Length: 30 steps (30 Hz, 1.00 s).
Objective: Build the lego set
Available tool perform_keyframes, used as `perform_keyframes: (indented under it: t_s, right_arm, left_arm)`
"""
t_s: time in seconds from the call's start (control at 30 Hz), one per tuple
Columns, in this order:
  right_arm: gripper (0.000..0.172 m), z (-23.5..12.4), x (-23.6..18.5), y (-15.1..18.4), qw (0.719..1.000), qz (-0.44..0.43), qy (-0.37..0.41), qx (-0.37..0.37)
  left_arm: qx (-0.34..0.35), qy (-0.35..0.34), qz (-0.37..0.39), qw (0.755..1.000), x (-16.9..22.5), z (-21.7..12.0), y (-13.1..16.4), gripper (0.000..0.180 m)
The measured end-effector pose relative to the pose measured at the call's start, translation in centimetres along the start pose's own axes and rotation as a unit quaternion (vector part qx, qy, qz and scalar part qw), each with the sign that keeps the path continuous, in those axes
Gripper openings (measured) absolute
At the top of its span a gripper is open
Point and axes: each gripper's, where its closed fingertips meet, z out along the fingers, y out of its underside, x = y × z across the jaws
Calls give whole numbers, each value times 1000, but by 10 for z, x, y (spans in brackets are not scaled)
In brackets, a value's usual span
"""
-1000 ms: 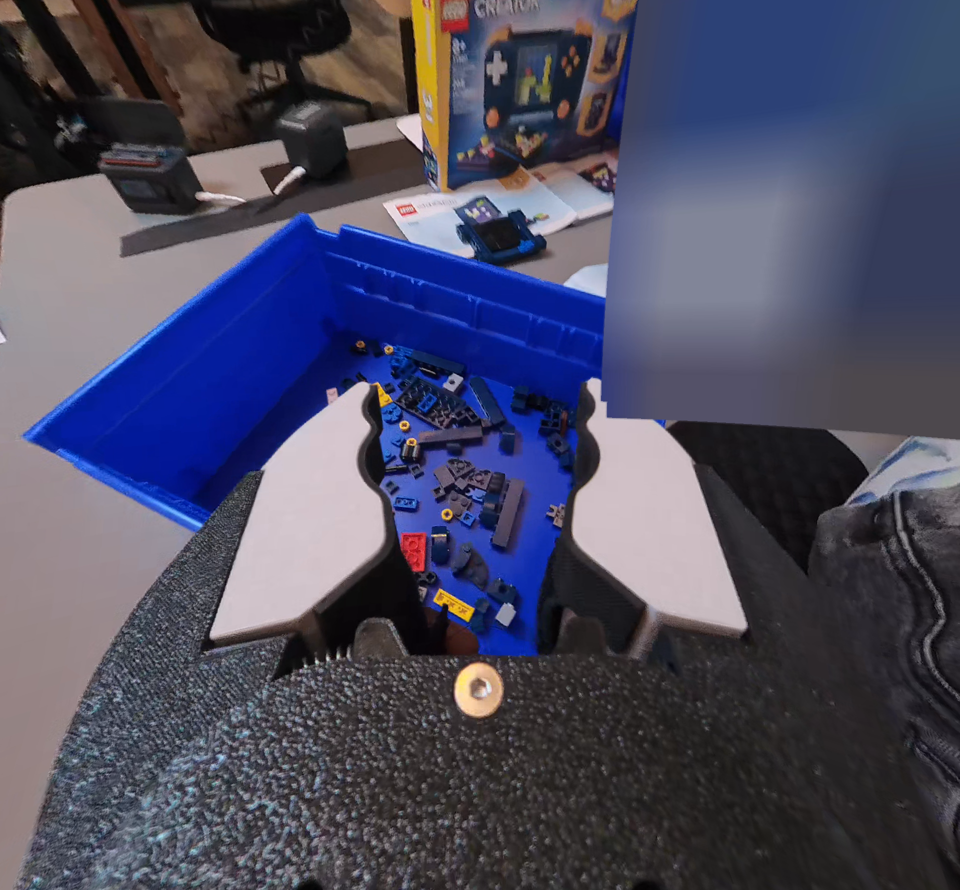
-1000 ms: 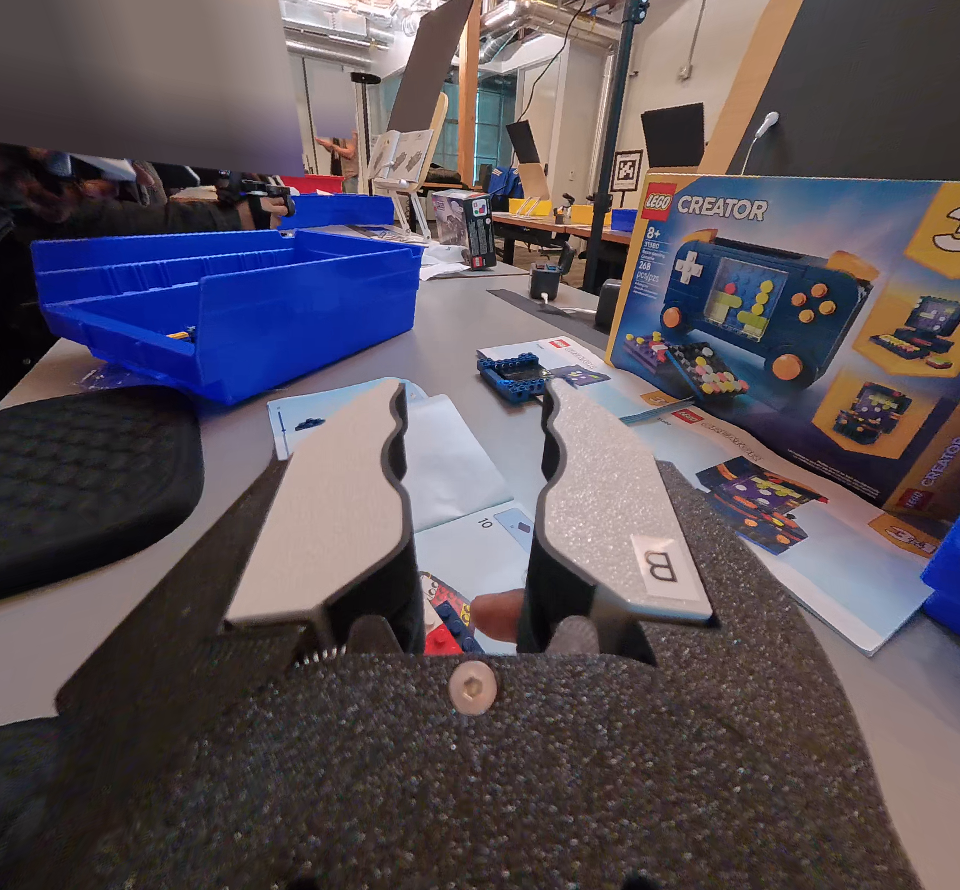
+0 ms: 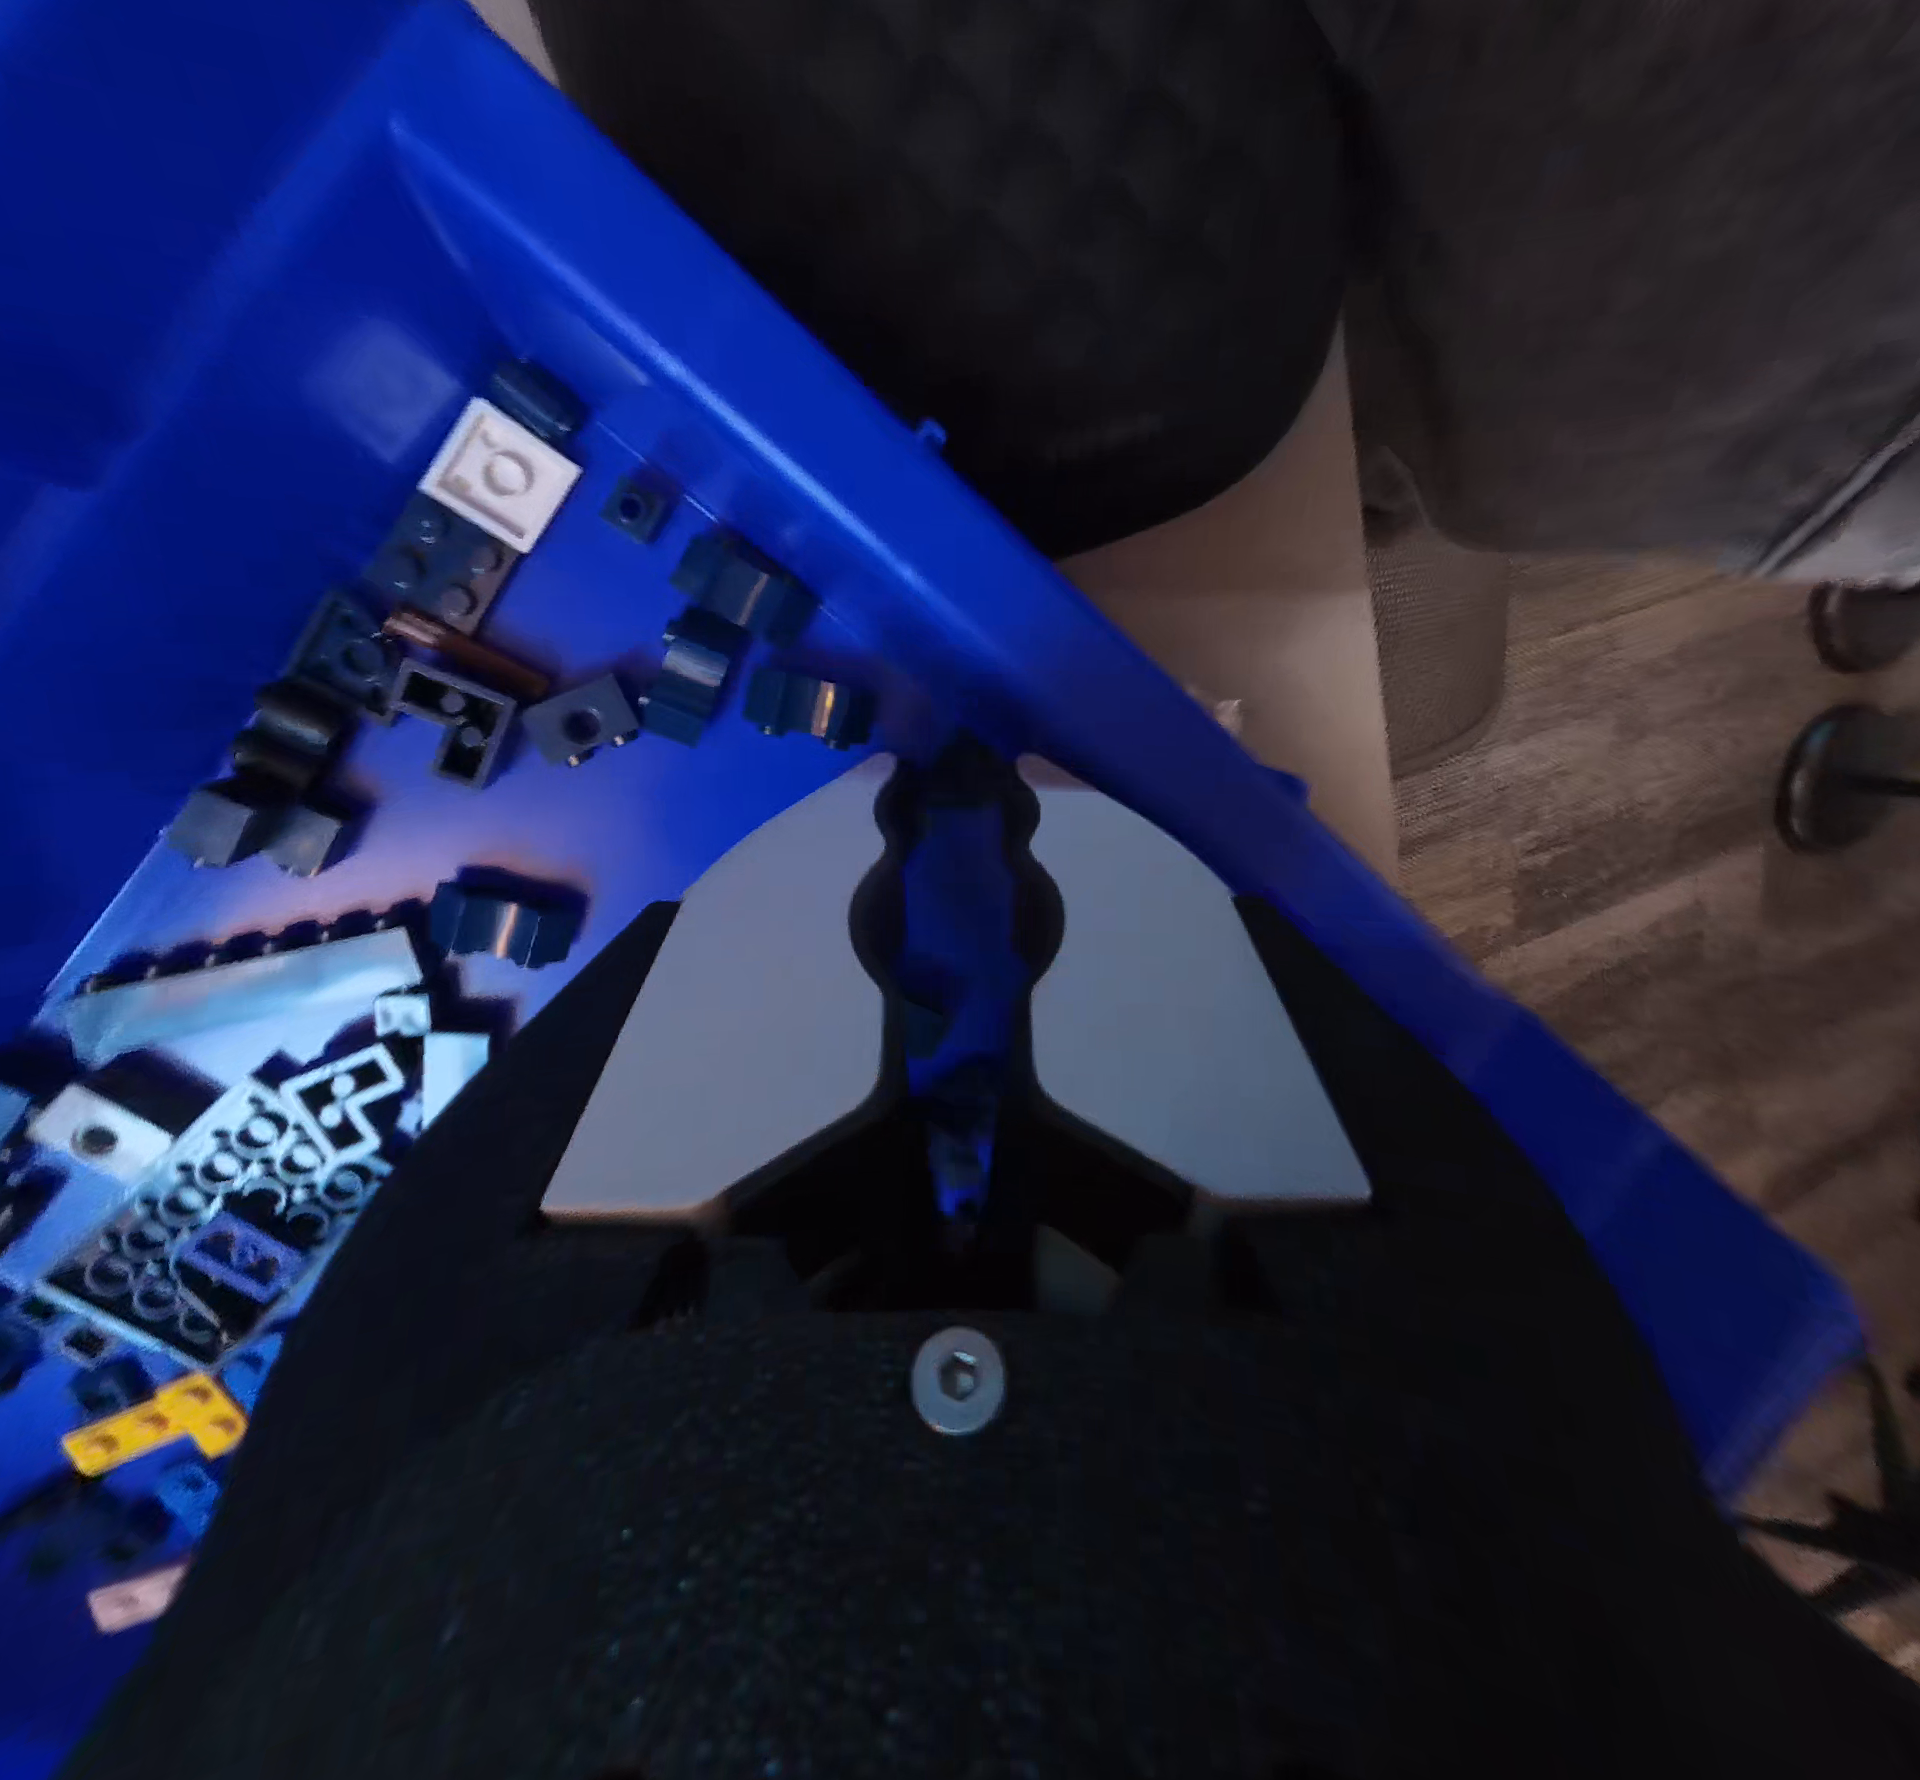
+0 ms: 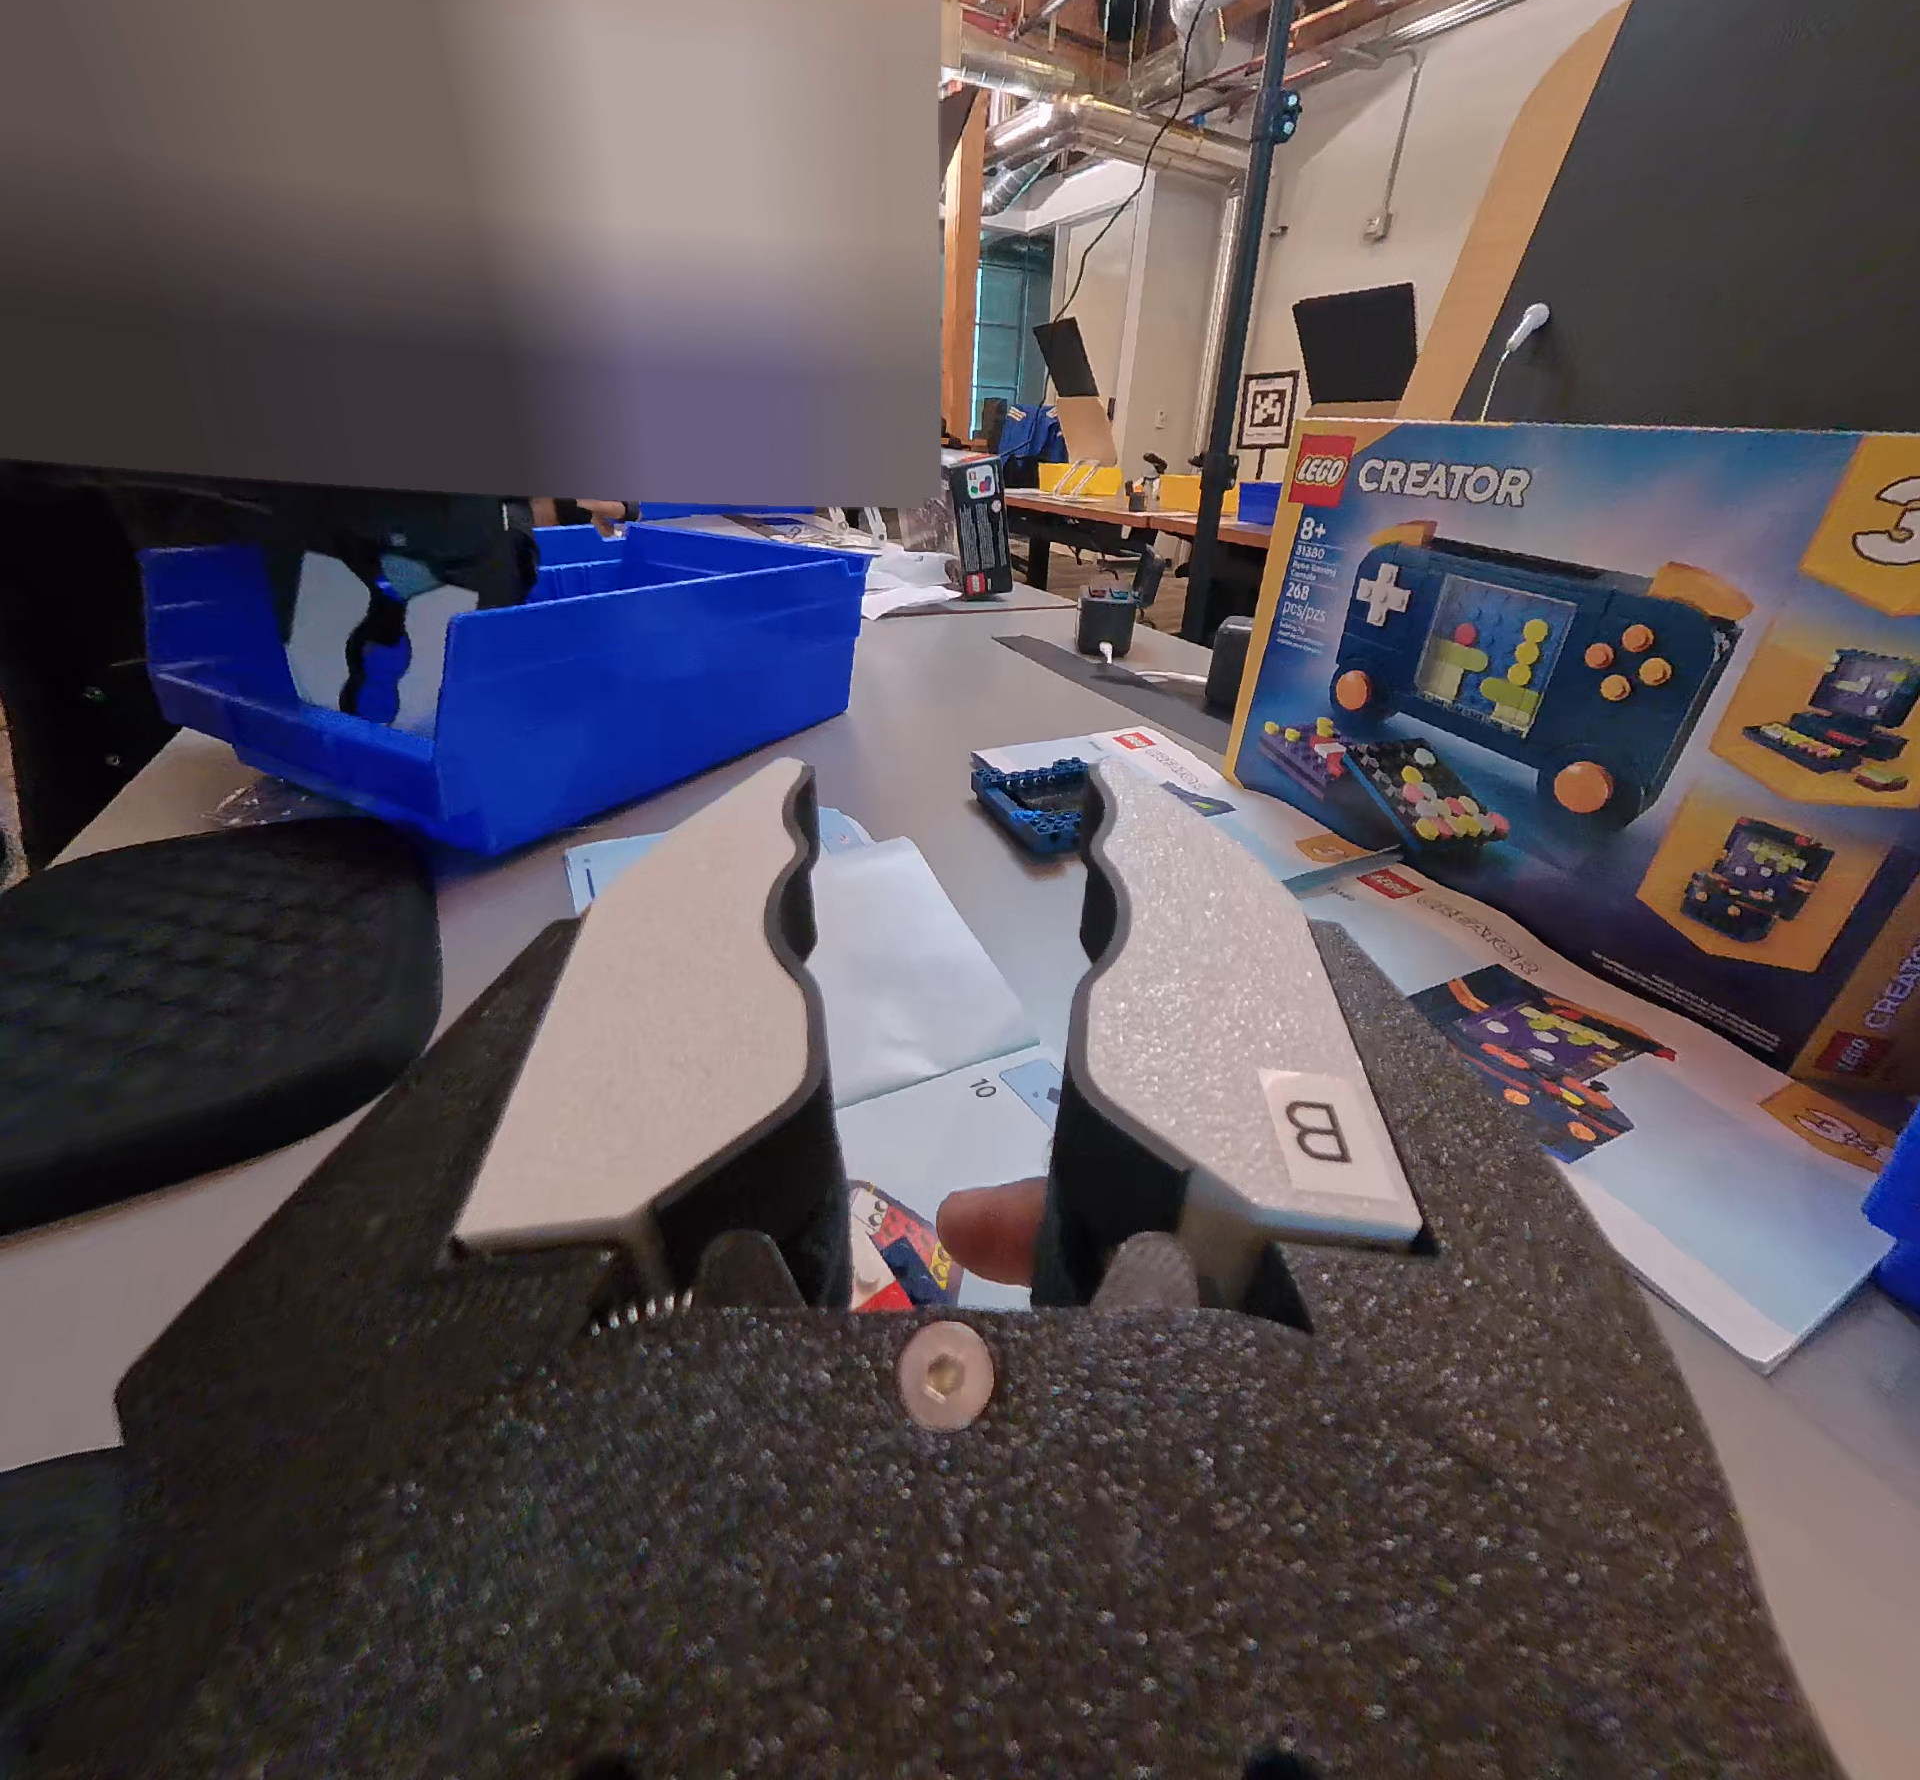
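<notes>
My left gripper [image 3: 956,774] is deep in the blue bin [image 3: 727,400], with its tips against the inner wall. Its jaws stand narrow, and a small dark piece [image 3: 958,756] bridges the fingertips with the pads closed against it. Loose dark blue, grey, white and yellow bricks [image 3: 468,670] lie on the bin floor to its left. The right wrist view shows this gripper [image 4: 364,660] reaching into the bin [image 4: 644,691]. My right gripper [image 4: 945,785] is open and empty, low over an open booklet [image 4: 914,951] on the grey table.
A partly built blue brick frame [image 4: 1029,800] lies just beyond the right fingertips. A boxed brick set [image 4: 1558,691] stands at the right on more booklets. A black textured pad [image 4: 187,1003] lies left of the right gripper. The wooden floor [image 3: 1662,899] shows past the bin. My hands' fingertips stand some 35 centimetres from each other.
My left gripper has dropped from above into the bin, turned toward its wall, and closed its jaws from wide to narrow. My right gripper has barely moved and stays open.
</notes>
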Motion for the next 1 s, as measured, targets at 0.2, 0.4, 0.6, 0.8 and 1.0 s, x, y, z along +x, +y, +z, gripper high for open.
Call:
perform_keyframes:
  t_s: [0.2,0.4,0.6,0.8,1.0]
  right_arm:
    - [48,-2,0,-5,1000,1,-2,10]
    - [48,-2,-1,-6,1000,-8,-1,8]
    - [48,-2,-2,-5,1000,-11,-2,5]
    - [48,-1,-2,-5,1000,-10,-2,7]
    - [47,0,-3,-3,1000,-20,-1,-2]
  left_arm:
    - [1,-18,85,996,3,7,1,23]
    - [-5,-55,150,987,-1,10,1,12]
    - [-117,-105,99,983,-23,-6,28,34]
    - [-28,-104,144,984,-7,-9,3,21]
    - [-7,-48,175,983,1,11,-1,24]
